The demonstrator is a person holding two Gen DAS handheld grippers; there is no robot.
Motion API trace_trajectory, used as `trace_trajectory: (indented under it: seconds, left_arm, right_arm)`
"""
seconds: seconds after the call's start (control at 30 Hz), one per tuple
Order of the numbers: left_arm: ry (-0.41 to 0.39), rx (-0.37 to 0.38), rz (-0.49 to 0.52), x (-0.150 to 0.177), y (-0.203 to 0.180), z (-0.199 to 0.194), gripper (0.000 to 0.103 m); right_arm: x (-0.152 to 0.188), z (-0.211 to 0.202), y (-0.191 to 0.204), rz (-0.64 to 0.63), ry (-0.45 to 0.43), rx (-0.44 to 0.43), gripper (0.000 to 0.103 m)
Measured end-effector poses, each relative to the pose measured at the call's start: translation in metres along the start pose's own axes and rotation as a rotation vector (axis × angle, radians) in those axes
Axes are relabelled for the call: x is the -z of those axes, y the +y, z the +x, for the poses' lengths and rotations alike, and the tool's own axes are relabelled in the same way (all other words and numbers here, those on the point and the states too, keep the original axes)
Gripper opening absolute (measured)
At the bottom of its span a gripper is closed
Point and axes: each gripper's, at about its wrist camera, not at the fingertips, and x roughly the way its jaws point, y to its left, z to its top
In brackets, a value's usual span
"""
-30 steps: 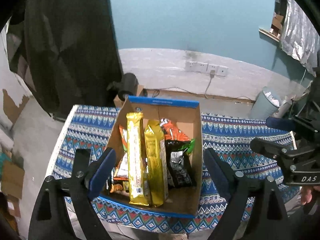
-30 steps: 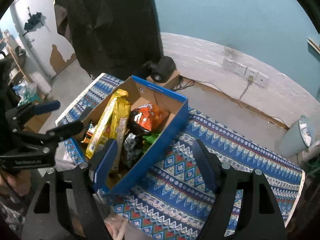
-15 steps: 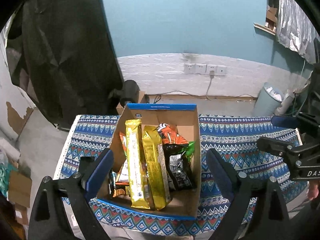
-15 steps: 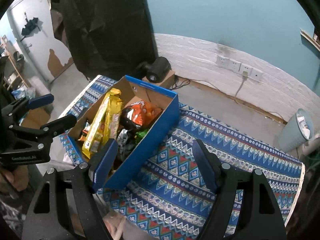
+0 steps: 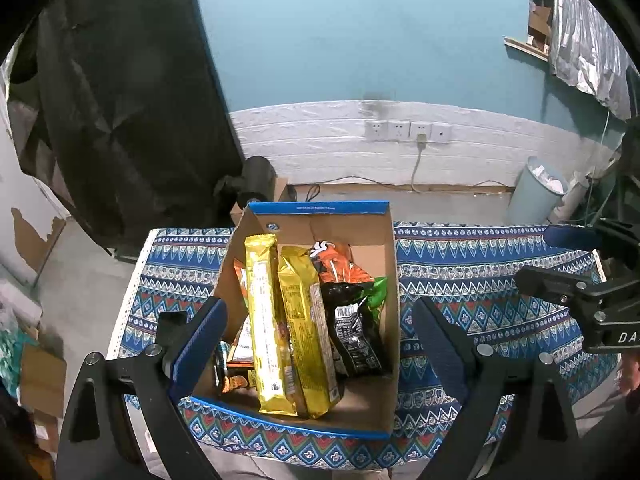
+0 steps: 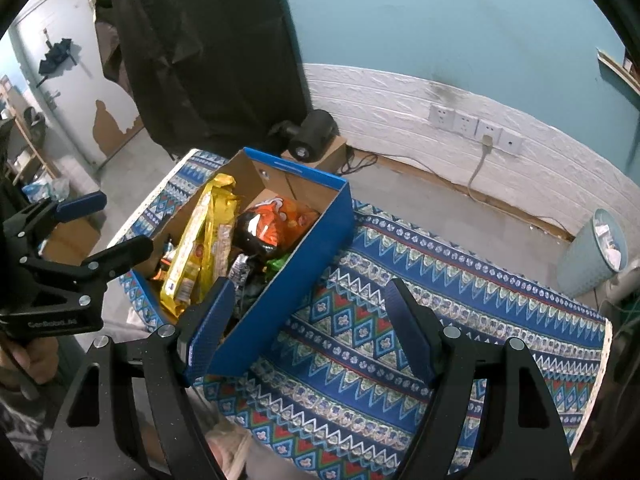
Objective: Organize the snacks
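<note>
Both tongs stand apart and empty: the left tongs hang over the box at the centre of their frame, the right tongs at its blue side wall, lower centre. The snacks lie packed inside the box on the patterned table. Packing looks nearly done; next, probably, comes straightening a packet or closing on the box.

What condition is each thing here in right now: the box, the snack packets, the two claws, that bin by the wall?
Cardboard box: open-topped, on the patterned cloth.
Gold packets: lying lengthwise in the box, sealed.
Orange bag: in the box, sealed.
Black packet: in the box.
Left gripper: open, empty.
Right gripper: open, empty.
Bin: holds rubbish.
</note>
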Motion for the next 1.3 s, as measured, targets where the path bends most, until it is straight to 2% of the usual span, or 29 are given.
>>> trace_trajectory:
  seconds: [0.97, 1.3]
  left_arm:
    - [0.015, 0.005, -0.009, 0.0024, -0.0004, 0.0008, 0.094]
    - [0.008, -0.032, 0.006, 0.0036, -0.0033, 0.0008, 0.094]
  right_arm:
    - [0.0040, 0.0008, 0.0016, -0.006, 0.009, 0.002, 0.077]
    - [0.0062, 0.0011, 0.0013, -0.009, 0.015, 0.001, 0.077]
